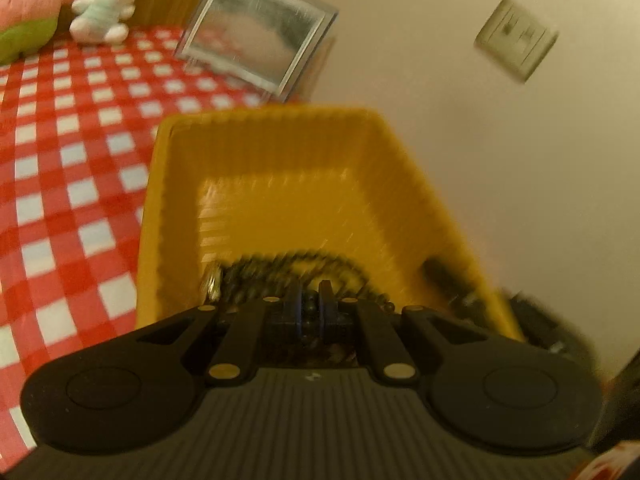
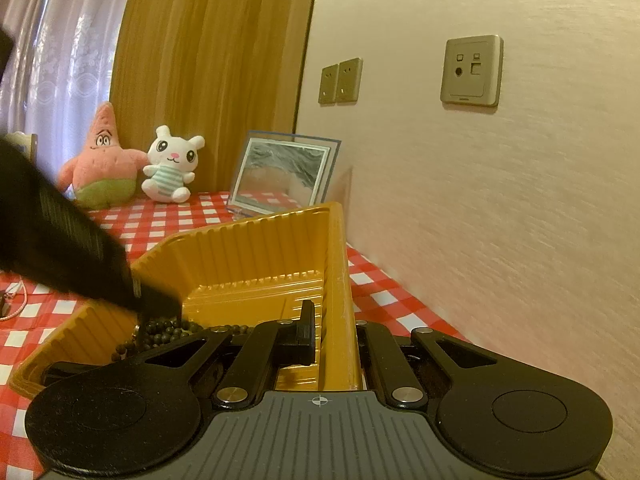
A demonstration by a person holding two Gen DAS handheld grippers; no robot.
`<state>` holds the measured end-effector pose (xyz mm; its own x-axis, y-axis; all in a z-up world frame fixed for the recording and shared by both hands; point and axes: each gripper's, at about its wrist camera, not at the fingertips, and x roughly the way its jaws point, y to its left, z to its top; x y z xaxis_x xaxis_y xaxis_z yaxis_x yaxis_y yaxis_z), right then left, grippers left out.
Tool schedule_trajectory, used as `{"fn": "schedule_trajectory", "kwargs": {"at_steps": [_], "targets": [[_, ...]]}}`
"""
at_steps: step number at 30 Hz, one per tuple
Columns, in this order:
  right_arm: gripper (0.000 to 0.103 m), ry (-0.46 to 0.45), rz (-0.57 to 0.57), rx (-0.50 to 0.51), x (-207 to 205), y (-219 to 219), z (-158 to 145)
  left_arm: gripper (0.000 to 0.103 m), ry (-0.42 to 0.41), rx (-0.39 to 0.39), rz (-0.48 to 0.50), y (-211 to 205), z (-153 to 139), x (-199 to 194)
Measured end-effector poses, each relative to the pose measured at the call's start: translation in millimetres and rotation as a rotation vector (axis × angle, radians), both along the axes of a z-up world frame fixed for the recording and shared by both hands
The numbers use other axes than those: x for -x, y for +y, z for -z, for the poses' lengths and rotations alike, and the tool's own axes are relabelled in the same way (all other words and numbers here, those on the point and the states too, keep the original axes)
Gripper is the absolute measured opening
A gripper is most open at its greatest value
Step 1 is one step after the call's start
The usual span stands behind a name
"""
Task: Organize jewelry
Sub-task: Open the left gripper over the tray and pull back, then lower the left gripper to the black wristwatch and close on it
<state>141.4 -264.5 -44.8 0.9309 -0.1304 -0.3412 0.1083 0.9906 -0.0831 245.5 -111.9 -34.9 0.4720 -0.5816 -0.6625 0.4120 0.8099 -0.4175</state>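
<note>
Left gripper (image 1: 311, 304) pinches a dark bead necklace (image 1: 280, 270), low inside the yellow tray (image 1: 264, 132). Right gripper (image 2: 334, 332) clamps the tray's wall. Step, I judge: placing the beads. Next: release cleanly, lift clear without snagging.

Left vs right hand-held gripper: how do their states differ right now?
The left hand-held gripper is closed on the dark bead necklace inside the yellow tray. The right hand-held gripper straddles the tray's right wall, one finger inside and one outside, holding no jewelry. Both are at the same tray.
</note>
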Motion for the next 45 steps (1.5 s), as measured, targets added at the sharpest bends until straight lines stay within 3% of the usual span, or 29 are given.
{"fn": "schedule_trajectory", "kwargs": {"at_steps": [3, 8, 20, 28, 36, 45], "targets": [[0.005, 0.003, 0.0, -0.003, -0.8, -1.2, 0.0, 0.014, 0.004, -0.031, -0.007, -0.5, 8.5, 4.3], [0.005, 0.004, 0.0, -0.003, -1.1, -1.8, 0.1, 0.029, -0.011, 0.007, -0.018, 14.0, 2.8, 21.0], [0.005, 0.004, 0.002, -0.005, -1.6, -2.5, 0.2, 0.031, -0.15, -0.056, -0.227, 85.5, -18.6, 77.3], [0.005, 0.005, 0.004, -0.005, -2.5, -3.5, 0.0, 0.031, -0.15, -0.215, -0.405, 145.0, -1.1, 104.3], [0.005, 0.012, 0.015, -0.004, -3.0, -4.9, 2.5, 0.032, -0.138, -0.285, -0.475, 170.2, 10.3, 108.9], [0.005, 0.012, 0.016, -0.002, -3.4, -3.6, 2.5, 0.035, -0.161, -0.356, -0.491, 166.4, 14.8, 100.3]]}}
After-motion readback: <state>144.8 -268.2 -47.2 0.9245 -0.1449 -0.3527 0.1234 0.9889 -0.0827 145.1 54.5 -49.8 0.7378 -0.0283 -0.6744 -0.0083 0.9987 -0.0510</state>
